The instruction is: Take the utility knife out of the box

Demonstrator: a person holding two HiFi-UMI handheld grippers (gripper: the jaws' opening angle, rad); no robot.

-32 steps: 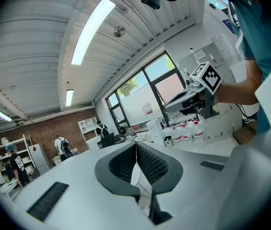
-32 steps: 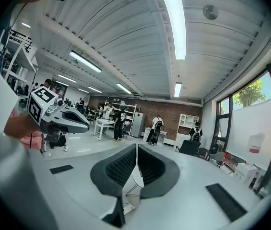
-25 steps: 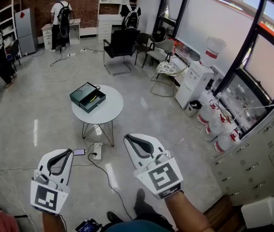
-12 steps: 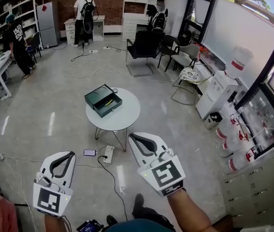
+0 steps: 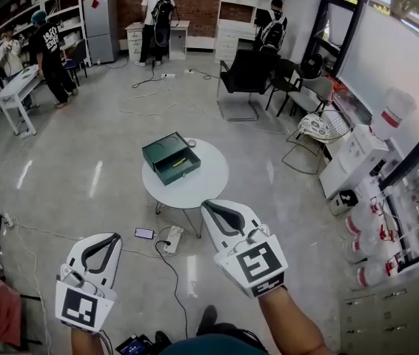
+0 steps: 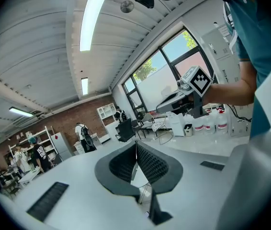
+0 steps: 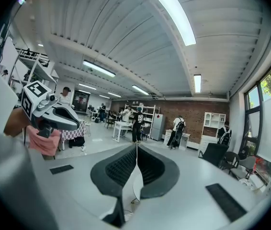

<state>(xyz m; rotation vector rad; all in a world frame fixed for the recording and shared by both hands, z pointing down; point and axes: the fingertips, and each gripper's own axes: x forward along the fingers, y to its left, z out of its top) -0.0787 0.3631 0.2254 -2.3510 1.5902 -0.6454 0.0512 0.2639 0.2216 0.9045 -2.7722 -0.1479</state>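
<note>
A dark green box stands open on the left part of a small round white table in the head view. A yellow utility knife lies inside the box. Both grippers are held low in front of me, well short of the table and above the floor. My left gripper is shut and empty; its pads meet in the left gripper view. My right gripper is also shut with nothing in it, as its own view confirms.
A power strip, a phone and cables lie on the floor under the table. Black chairs stand beyond it. People stand at desks and shelves at the back. Water bottles and a grey cabinet line the right side.
The table with the box has come nearer and shifted rightward in the head view. Both grippers have been carried forward toward it, still shut.
</note>
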